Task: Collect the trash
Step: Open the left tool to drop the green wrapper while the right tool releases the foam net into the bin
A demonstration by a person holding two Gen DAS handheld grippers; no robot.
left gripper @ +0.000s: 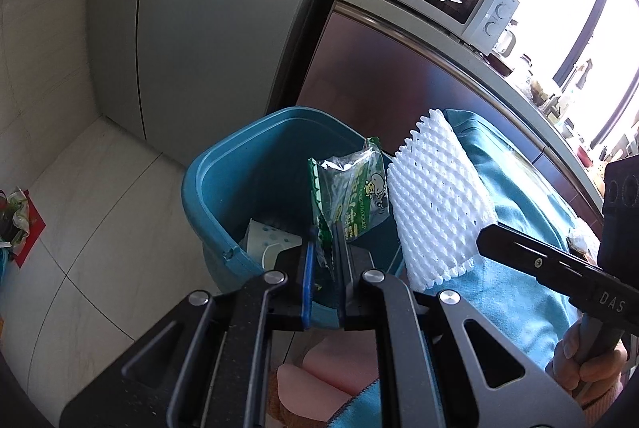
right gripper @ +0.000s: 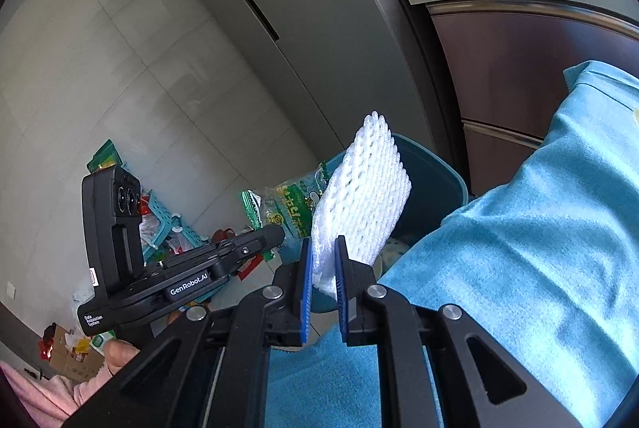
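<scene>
Left tongs (left gripper: 323, 240) pinch green wrapper (left gripper: 351, 196) above blue bin (left gripper: 223, 164).

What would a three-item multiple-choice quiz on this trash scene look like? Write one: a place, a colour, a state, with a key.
1. Where is the green snack wrapper?
A. On the floor
B. Over the open bin, in the left gripper
C. On the microwave

2. What colour is the trash bin?
A. Red
B. White
C. Blue

3. How is the right gripper?
A. Shut on the white foam net
B. Wide open and empty
C. Shut on a cup

Key: B, the wrapper stands between the left pads above the bin's mouth; C, its wall and rim are blue; A, the blue pads squeeze the net's lower end.
</scene>
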